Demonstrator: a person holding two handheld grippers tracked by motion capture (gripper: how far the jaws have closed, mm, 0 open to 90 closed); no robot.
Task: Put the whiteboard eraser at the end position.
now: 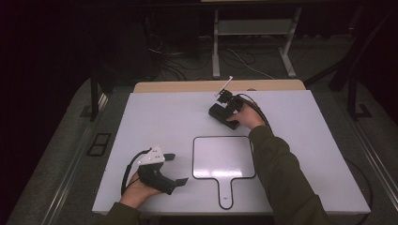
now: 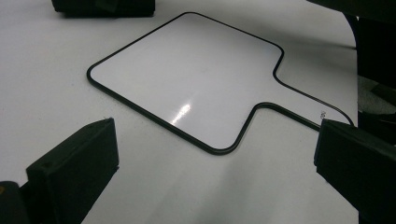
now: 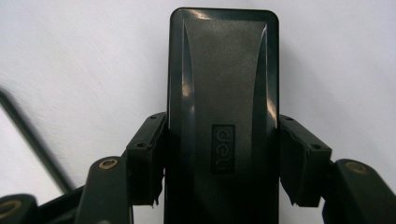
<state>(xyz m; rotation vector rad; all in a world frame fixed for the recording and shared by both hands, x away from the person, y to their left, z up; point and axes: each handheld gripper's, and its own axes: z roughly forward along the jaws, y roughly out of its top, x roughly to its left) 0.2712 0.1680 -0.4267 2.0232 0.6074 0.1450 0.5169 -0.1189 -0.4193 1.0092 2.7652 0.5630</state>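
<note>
White table point(image 1: 155, 117), board point(image 1: 224, 157) lower centre bare; right hand-held gripper point(image 1: 224, 100) upper centre closed on eraser point(image 3: 223, 93), left hand-held gripper point(image 1: 176, 168) wide open, empty; wiping likely unstarted.

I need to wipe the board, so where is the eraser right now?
In the high view the eraser sits on the table's far side, beyond the whiteboard, between the jaws of the right hand-held gripper.
</note>
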